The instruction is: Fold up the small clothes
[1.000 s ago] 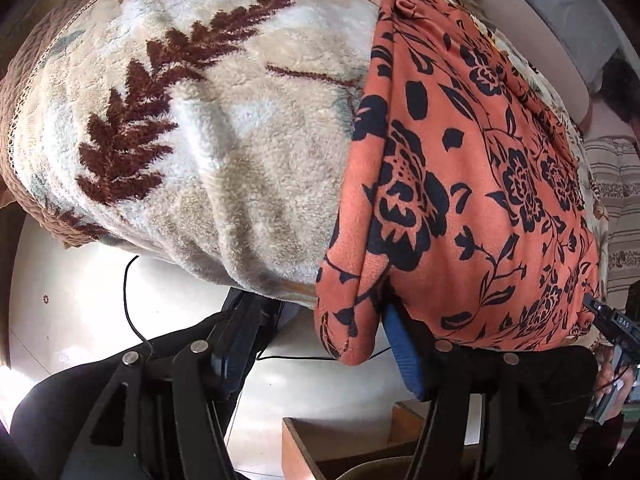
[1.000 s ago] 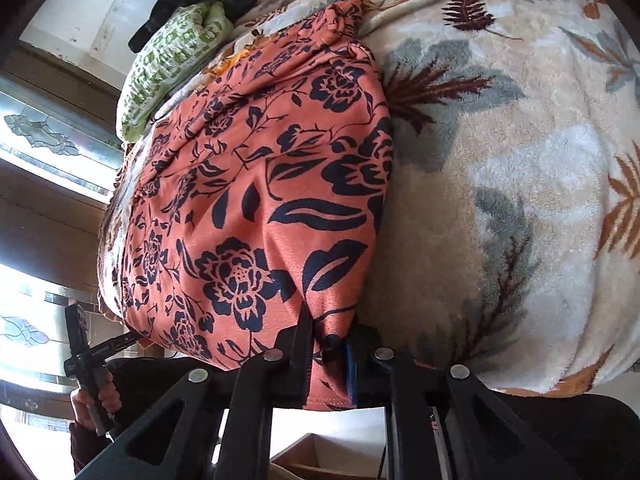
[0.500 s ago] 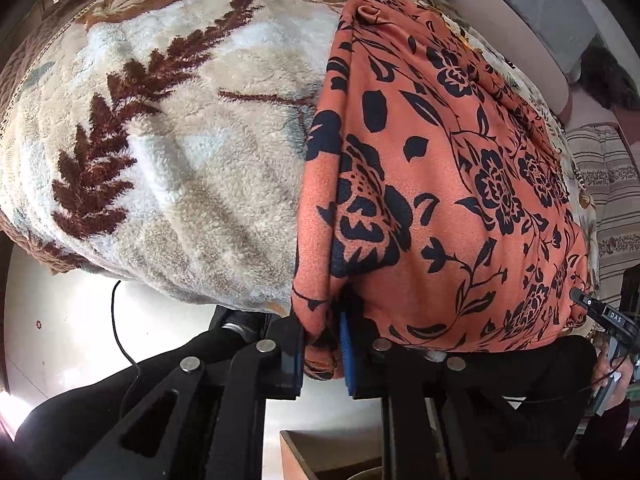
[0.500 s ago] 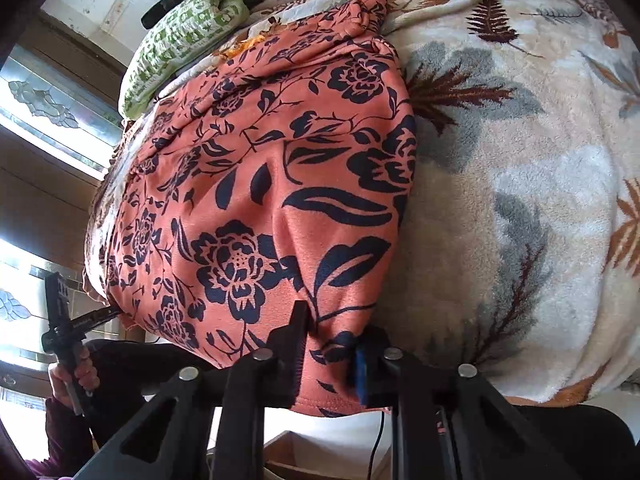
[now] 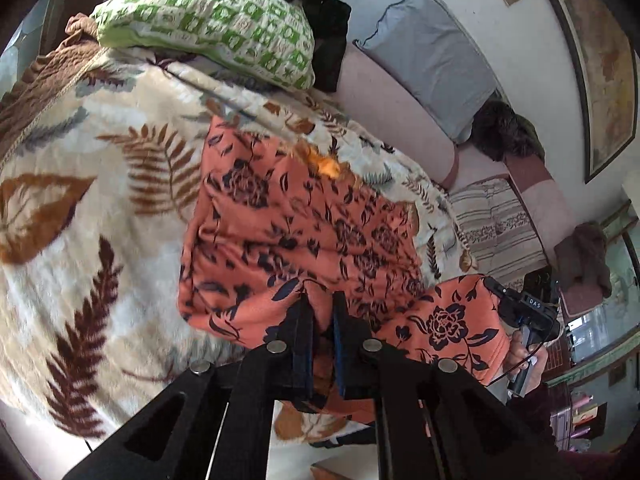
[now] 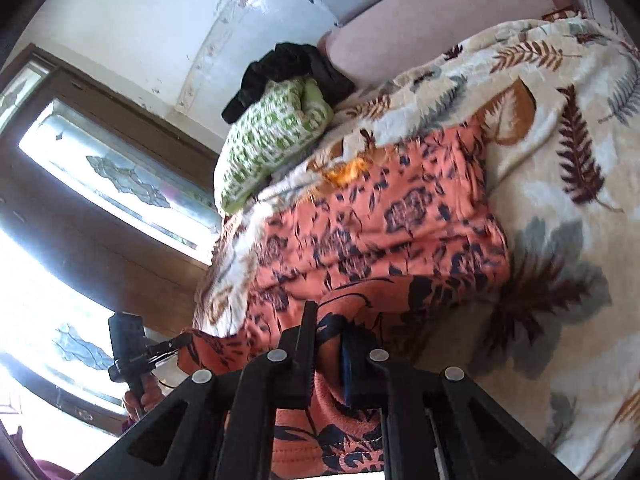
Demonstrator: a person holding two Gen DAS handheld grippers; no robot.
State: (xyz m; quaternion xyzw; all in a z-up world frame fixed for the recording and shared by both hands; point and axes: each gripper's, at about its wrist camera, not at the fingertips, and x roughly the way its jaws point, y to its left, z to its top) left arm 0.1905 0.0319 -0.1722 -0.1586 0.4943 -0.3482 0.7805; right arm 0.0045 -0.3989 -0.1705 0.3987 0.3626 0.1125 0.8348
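An orange garment (image 5: 304,220) with a dark floral print lies on the leaf-patterned blanket (image 5: 100,208). Its near edge is lifted off the bed. In the left wrist view my left gripper (image 5: 322,304) pinches one near corner, its jaws still closing on the cloth. My right gripper (image 5: 494,286) shows at the far right of that view, holding the other corner. In the right wrist view the right gripper (image 6: 328,322) clamps a fold of the garment (image 6: 380,224), jaws also closing on it. The left gripper (image 6: 186,338) shows at lower left.
A green-and-white pillow (image 5: 216,20) and a dark bundle of clothes (image 5: 320,16) sit at the head of the bed. A grey cushion (image 5: 432,56) leans on the pink backrest. A window (image 6: 100,168) is to the left. A person's hand (image 5: 524,356) grips the right handle.
Both grippers have risen and tipped up, lifting the garment's near edge off the bed edge. The left gripper went from open to shut on the cloth. The views now show the headboard.
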